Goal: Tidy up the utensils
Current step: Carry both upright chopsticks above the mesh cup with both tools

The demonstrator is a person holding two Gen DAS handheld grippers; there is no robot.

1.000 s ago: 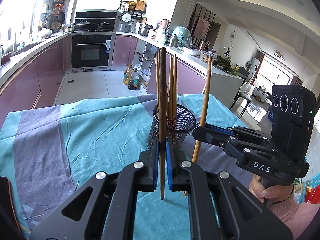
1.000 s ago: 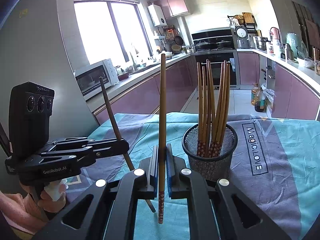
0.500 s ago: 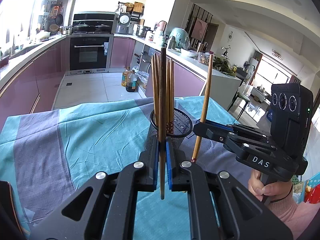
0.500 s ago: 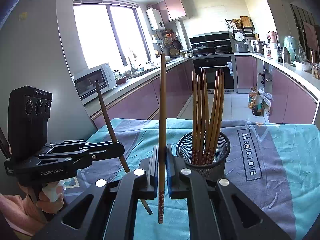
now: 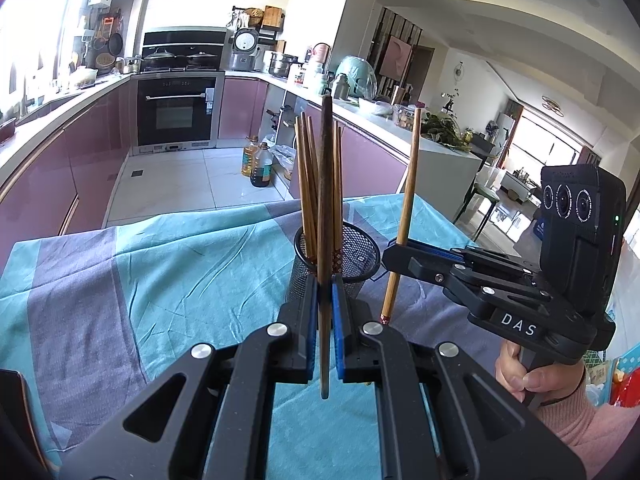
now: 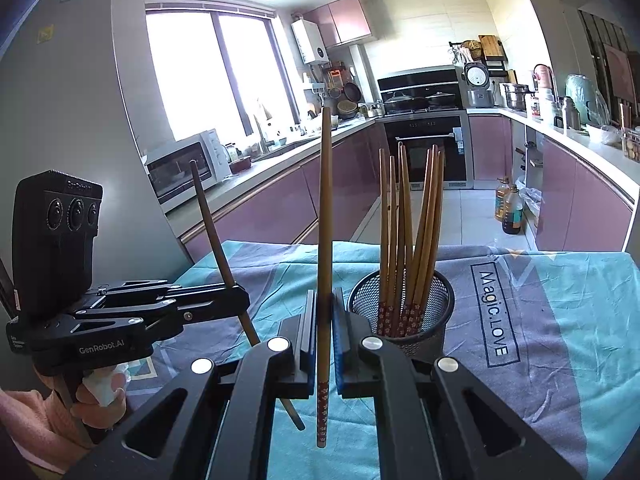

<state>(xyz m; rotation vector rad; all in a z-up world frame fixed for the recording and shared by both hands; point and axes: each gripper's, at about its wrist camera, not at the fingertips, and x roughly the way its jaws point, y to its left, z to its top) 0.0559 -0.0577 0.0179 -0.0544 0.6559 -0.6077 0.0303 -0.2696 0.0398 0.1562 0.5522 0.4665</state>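
A black mesh holder stands on the tablecloth with several wooden chopsticks upright in it; it also shows in the right wrist view. My left gripper is shut on a dark brown chopstick, held upright above the cloth just in front of the holder. My right gripper is shut on a lighter chopstick with a red patterned end, upright, left of the holder. Each gripper shows in the other's view, the right and the left.
The table carries a teal and grey cloth printed "Magic.LOVE". Behind it lie a kitchen floor, purple cabinets, an oven and oil bottles. A dark object sits at the left table edge.
Both grippers have lifted slightly with their chopsticks; the holder sits lower and farther in both views. Both grips are unchanged.
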